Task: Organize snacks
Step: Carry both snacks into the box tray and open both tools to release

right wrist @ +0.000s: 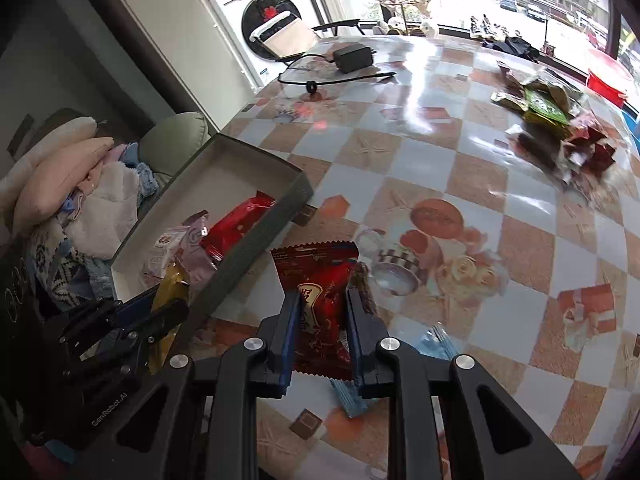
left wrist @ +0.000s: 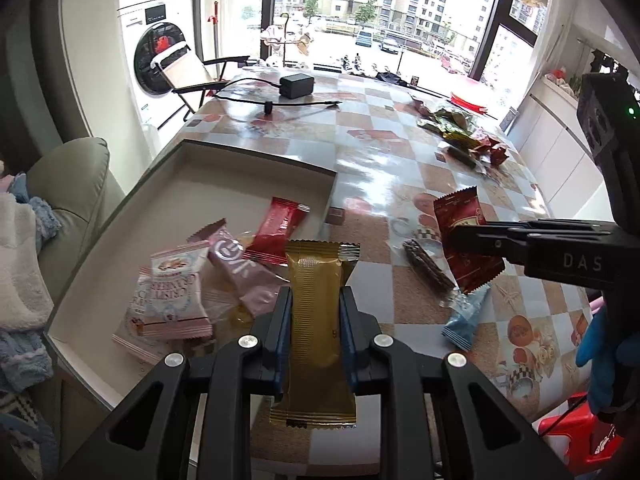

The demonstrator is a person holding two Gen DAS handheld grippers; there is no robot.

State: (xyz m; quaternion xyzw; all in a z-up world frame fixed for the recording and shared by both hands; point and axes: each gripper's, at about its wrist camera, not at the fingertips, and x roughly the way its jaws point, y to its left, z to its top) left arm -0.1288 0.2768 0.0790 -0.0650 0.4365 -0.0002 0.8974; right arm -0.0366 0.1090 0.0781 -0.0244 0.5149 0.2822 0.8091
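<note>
**Desk:** What have you got in the fingers?

**Operator:** On my left gripper the blue pads are clamped on a gold snack bar, held lengthwise, its far end over the near corner of the shallow box. My right gripper is closed on a dark red packet, which I see from the left camera hanging off the table, gripped across its middle.

**Desk:** And what is in the box?

**Operator:** A bright red wrapper lies nearest the box's right wall, a mauve packet is beside it, and a pink-and-white cracker pack is at the near left. They overlap one another at the edges. The box sits at the table's left edge.

**Desk:** Anything loose outside it?

**Operator:** A dark brown stick snack lies on the cloth just below the red packet, and a pale blue packet is beside its near end. From the right camera that blue packet shows under my fingers. Well apart, toward the far right, sits a heap of green and red wrappers.

**Desk:** Beyond that?

**Operator:** A black power adapter with its cable lies at the far end, a folding chair and washing machine behind it.
</note>
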